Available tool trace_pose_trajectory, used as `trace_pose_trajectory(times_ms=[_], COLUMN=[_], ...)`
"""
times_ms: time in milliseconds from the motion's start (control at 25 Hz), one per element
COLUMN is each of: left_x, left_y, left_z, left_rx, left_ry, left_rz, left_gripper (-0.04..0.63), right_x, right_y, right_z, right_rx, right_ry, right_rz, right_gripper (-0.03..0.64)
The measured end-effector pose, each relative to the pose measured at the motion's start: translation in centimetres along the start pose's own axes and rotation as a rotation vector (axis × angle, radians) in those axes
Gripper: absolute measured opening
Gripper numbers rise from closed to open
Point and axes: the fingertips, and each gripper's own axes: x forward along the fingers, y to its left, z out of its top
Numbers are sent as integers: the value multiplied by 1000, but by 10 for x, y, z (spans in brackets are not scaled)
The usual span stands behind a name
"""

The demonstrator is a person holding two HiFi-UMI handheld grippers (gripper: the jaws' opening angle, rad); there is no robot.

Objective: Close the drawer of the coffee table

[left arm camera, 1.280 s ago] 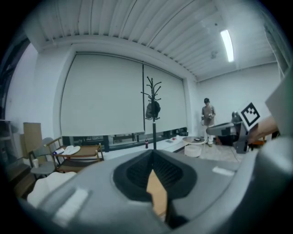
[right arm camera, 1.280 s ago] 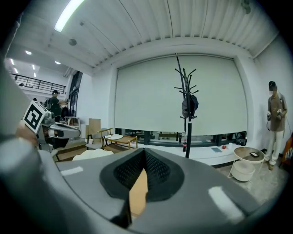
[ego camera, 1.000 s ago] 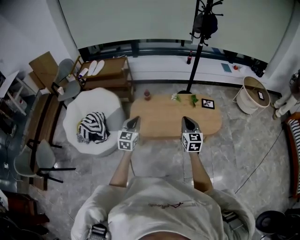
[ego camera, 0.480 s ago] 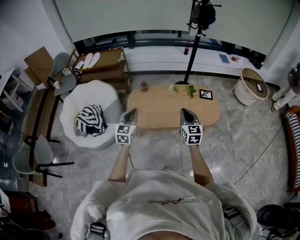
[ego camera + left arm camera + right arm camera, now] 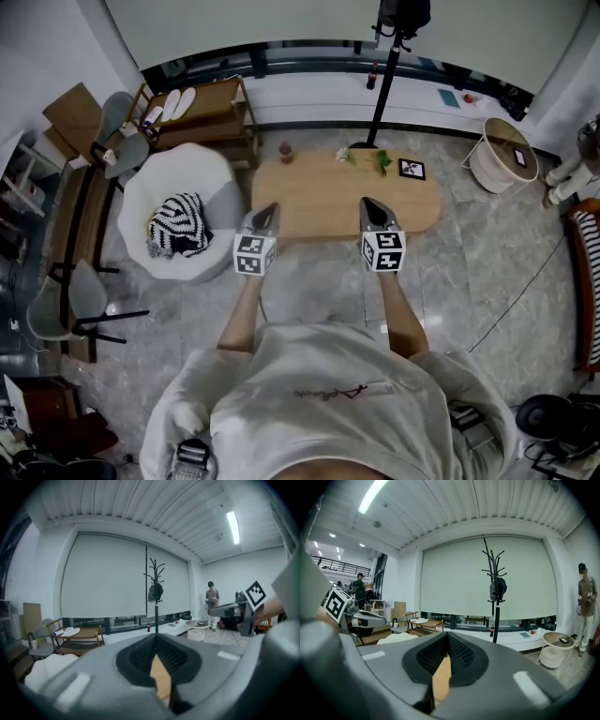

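Two empty grippers, jaws together: left gripper [image 5: 266, 212] and right gripper [image 5: 368, 206] hang over the table's [image 5: 319, 183] near edge. Its drawer shows in no view, which fits nearing an open drawer or one pushed home.

Marble floor [image 5: 525, 281], white armchair [image 5: 178, 202]

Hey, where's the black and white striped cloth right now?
In the head view, the black-and-white striped cloth lies on the white armchair, at the left, just left of the wooden coffee table.
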Motion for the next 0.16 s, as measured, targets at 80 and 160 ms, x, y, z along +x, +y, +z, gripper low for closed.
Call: trace_pose_trajectory(times_ms=[80, 160], left_x=[1, 2], left_y=[3, 6], left_z=[2, 5], left_rx=[-1, 1], left_ry=[-4, -11], left_rz=[2, 5], left_gripper=[3, 3], right_x=[2, 5], right_y=[2, 4], right_z=[1, 1], right_rx=[2, 5], right_ry=[-2, -6], right_rz=[3, 6], right_gripper=[5, 5])
